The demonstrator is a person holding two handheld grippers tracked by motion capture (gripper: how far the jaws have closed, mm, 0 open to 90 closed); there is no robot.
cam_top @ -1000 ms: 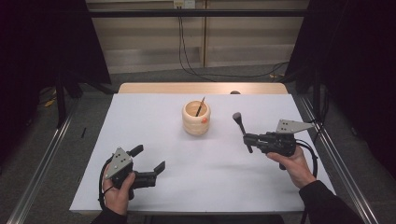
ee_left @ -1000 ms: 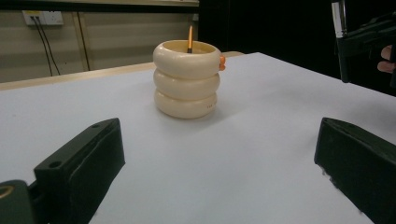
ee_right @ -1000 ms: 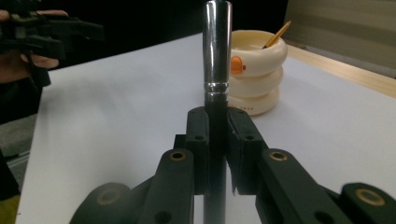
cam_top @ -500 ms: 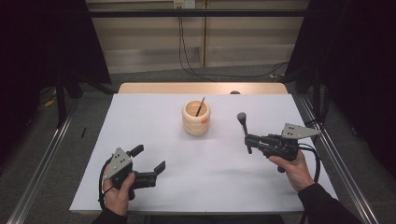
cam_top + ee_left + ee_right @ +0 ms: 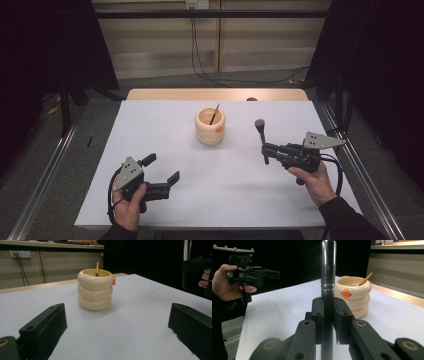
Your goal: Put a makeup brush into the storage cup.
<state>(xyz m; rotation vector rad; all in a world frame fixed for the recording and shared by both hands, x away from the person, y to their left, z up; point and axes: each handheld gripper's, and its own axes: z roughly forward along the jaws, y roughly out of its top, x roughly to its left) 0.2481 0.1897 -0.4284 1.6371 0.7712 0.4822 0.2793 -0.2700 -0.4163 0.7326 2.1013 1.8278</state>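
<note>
A cream ribbed holder stands upright at the table's middle back, with a thin orange-brown stick leaning inside it. To its right, my right gripper is shut on the dark handle of a brush, which stands upright with its grey head on top. In the right gripper view the jaws clamp the handle just below its shiny metal sleeve, and the holder lies behind. At the front left, my left gripper is open and holds nothing; it faces the holder.
The white table top ends at a wooden strip along the back. Metal rails run down both sides. Cables hang against the far wall. Dark curtains flank the table.
The right hand has shifted slightly to the right with the brush still upright in its jaws. The left hand and the holder have not moved.
</note>
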